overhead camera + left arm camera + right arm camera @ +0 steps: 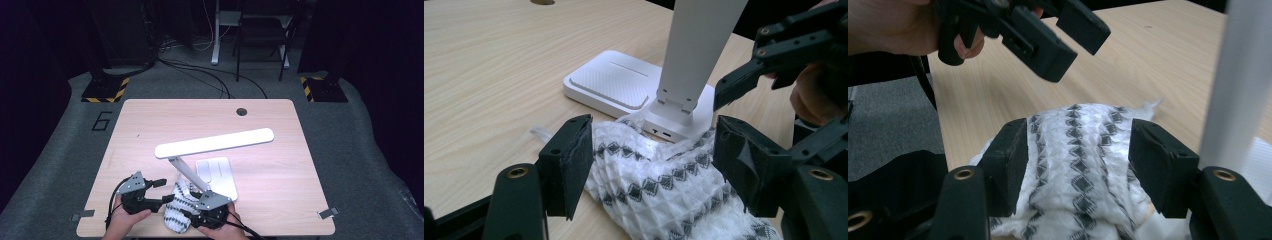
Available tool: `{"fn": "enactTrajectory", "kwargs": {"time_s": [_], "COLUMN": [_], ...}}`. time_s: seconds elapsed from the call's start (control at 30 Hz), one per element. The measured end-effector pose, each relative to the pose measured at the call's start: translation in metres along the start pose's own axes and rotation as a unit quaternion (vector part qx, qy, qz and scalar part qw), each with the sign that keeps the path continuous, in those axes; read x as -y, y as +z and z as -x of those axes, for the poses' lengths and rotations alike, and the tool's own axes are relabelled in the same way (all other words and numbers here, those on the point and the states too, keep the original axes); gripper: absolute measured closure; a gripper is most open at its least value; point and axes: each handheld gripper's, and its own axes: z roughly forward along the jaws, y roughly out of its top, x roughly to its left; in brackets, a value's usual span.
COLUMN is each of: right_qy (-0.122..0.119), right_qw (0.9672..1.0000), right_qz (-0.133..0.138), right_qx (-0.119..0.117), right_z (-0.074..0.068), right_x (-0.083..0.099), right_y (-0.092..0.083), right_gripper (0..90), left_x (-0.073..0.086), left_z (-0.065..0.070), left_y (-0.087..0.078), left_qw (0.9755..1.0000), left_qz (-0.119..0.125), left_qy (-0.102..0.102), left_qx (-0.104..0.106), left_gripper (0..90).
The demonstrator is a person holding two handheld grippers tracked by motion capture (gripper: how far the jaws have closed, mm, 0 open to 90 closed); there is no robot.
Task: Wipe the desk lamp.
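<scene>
Down at the near edge of the table [150,120], seen from the high view, a person works a white cloth with dark diamond stripes [178,210], bunched up just in front of the base of a white desk lamp [215,141]. The left gripper [161,191] points in at the cloth from its left and the right gripper [186,216] sits over its near right part, the two close together. In the left gripper view the jaws stand apart, one on either side of the cloth [659,190]; neither pad looks pressed into the fabric, which lies loose between them and runs up against the lamp base [624,82], and the lamp's upright [696,50] rises right behind it. The right gripper [719,105] shows at the upper right there, near the lamp foot. In the right gripper view the jaws are likewise spread, straddling a hump of the cloth [1078,165] without clamping it, and the left gripper [1075,47] hangs above and beyond, open too. I'd judge this is a regrasp in the middle of folding or straightening the cloth: both tools have let go and nothing is held. The next move calls for each to close on a fresh edge or corner, keeping clear of the lamp upright [1243,85] so the fabric doesn't snag on the base.
</scene>
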Motion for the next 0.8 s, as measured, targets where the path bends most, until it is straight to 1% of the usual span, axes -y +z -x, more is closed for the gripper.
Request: {"fn": "enactTrajectory", "kwargs": {"time_s": [0.03, 0.07, 0.1, 0.13, 0.2, 0.23, 0.3, 0.33, 0.37, 0.4, 0.47, 0.5, 0.53, 0.57, 0.6, 0.63, 0.67, 0.77, 0.8], "right_qy": [-0.002, 0.003, 0.002, 0.004, 0.004, 0.003, 0.001, 0.0, 0.0, -0.001, 0.004, 0.006, 0.011, 0.017, 0.016, 0.025, 0.029, 0.041, 0.049], "right_qw": [1.0, 1.0, 1.0, 1.0, 0.9999, 0.9999, 0.9998, 0.9997, 0.9997, 0.9996, 0.9994, 0.9993, 0.9992, 0.999, 0.9988, 0.9985, 0.9983, 0.9976, 0.9972], "right_qz": [0.002, 0.003, 0.003, 0.004, 0.007, 0.007, 0.013, 0.015, 0.017, 0.018, 0.018, 0.019, 0.021, 0.022, 0.026, 0.026, 0.03, 0.033, 0.033], "right_qx": [0.001, 0.002, 0.005, 0.006, 0.011, 0.011, 0.015, 0.018, 0.02, 0.023, 0.029, 0.033, 0.033, 0.035, 0.037, 0.04, 0.04, 0.044, 0.046], "right_z": [0.001, 0.001, 0.002, 0.002, 0.004, 0.004, 0.005, 0.006, 0.007, 0.008, 0.011, 0.013, 0.015, 0.016, 0.019, 0.021, 0.024, 0.029, 0.03], "right_x": [0.0, 0.0, 0.0, 0.001, 0.002, 0.003, 0.004, 0.004, 0.005, 0.006, 0.006, 0.007, 0.007, 0.008, 0.008, 0.008, 0.008, 0.008, 0.008], "right_y": [-0.003, -0.005, -0.008, -0.011, -0.018, -0.021, -0.03, -0.032, -0.036, -0.039, -0.045, -0.047, -0.048, -0.05, -0.05, -0.052, -0.052, -0.055, -0.056], "right_gripper": [41.1, 41.5, 41.8, 41.9, 42.3, 42.4, 42.6, 42.6, 42.6, 42.6, 42.6, 42.6, 42.6, 42.6, 42.7, 42.7, 42.7, 42.7, 42.7], "left_x": [-0.001, -0.002, -0.002, -0.002, -0.001, 0.0, 0.003, 0.004, 0.005, 0.005, 0.006, 0.007, 0.008, 0.009, 0.011, 0.012, 0.012, 0.015, 0.015], "left_z": [0.002, 0.004, 0.007, 0.01, 0.015, 0.019, 0.023, 0.024, 0.025, 0.026, 0.025, 0.025, 0.023, 0.023, 0.022, 0.022, 0.022, 0.024, 0.024], "left_y": [0.001, 0.003, 0.004, 0.006, 0.008, 0.011, 0.014, 0.015, 0.017, 0.019, 0.022, 0.023, 0.025, 0.026, 0.029, 0.031, 0.033, 0.037, 0.038], "left_qw": [1.0, 0.9999, 0.9999, 0.9999, 0.9996, 0.9995, 0.9988, 0.9981, 0.9979, 0.9975, 0.9972, 0.9974, 0.9969, 0.9969, 0.9969, 0.9964, 0.9958, 0.9947, 0.9944], "left_qz": [0.001, -0.001, -0.005, -0.001, -0.008, -0.012, -0.03, -0.037, -0.041, -0.045, -0.048, -0.046, -0.052, -0.054, -0.058, -0.064, -0.067, -0.077, -0.078], "left_qy": [0.001, 0.011, 0.015, 0.016, 0.025, 0.027, 0.034, 0.045, 0.044, 0.049, 0.05, 0.052, 0.054, 0.052, 0.046, 0.048, 0.057, 0.063, 0.068], "left_qx": [0.002, 0.003, 0.002, -0.001, 0.006, 0.009, 0.018, 0.02, 0.022, 0.023, 0.026, 0.022, 0.024, 0.026, 0.028, 0.03, 0.027, 0.026, 0.024], "left_gripper": [31.1, 29.9, 29.3, 28.5, 27.3, 27.0, 26.9, 26.7, 26.1, 25.6, 24.6, 24.2, 22.5, 22.1, 21.9, 21.3, 20.9, 20.9, 20.9]}}
